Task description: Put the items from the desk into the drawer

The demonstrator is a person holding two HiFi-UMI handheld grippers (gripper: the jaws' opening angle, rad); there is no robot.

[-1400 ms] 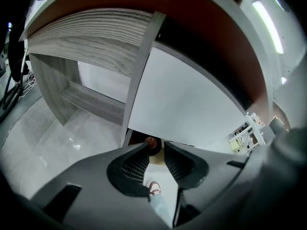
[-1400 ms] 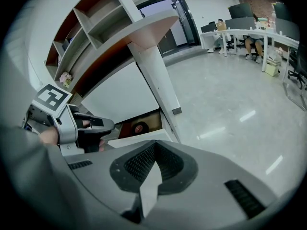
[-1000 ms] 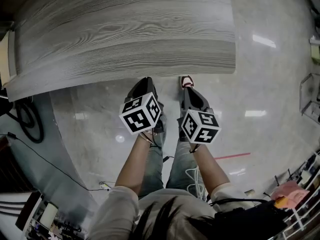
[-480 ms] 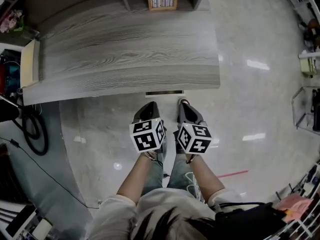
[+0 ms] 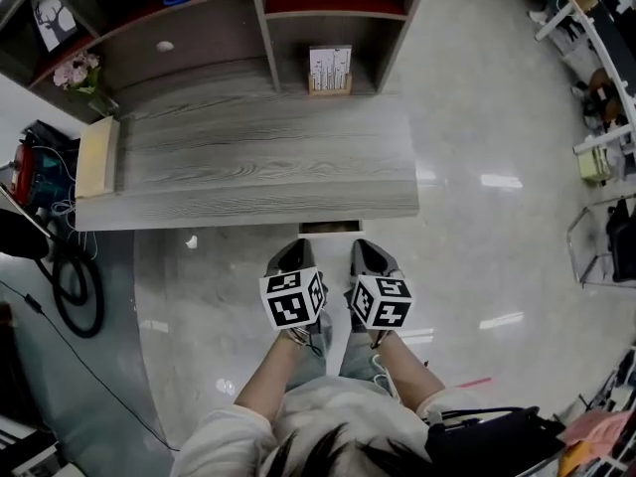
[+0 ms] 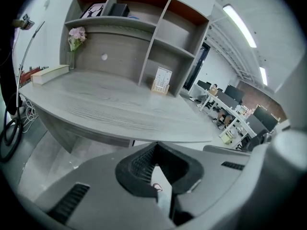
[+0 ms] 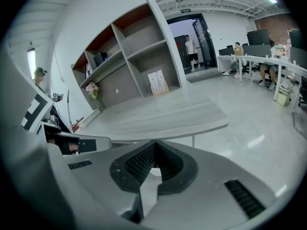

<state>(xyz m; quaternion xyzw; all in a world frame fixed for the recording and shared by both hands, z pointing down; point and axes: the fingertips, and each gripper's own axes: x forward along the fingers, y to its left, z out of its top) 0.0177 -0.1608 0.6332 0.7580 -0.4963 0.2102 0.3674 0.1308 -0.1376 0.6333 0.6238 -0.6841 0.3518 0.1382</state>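
Nothing looks stowed yet: the left claw (image 5: 295, 250) and right claw (image 5: 366, 250) hang pressed together and empty short of the worktop (image 5: 248, 167), where the flat box (image 5: 97, 157) and calendar stand (image 5: 330, 70) sit.

The dark grey left gripper (image 5: 290, 253) hangs just beside the right gripper (image 5: 367, 251), both angled downward, jaws together on nothing.

You're standing in an open-plan office. In front of you is a grey wood-grain surface (image 5: 248, 167) with a cubby shelf unit (image 6: 156, 40) along its far side. Off to the right, rows of white desks (image 7: 249, 61) carry monitors (image 7: 259, 36), with people (image 7: 237, 49) seated there. Long strip lights (image 6: 238, 25) run overhead, above a polished floor (image 5: 497, 117).
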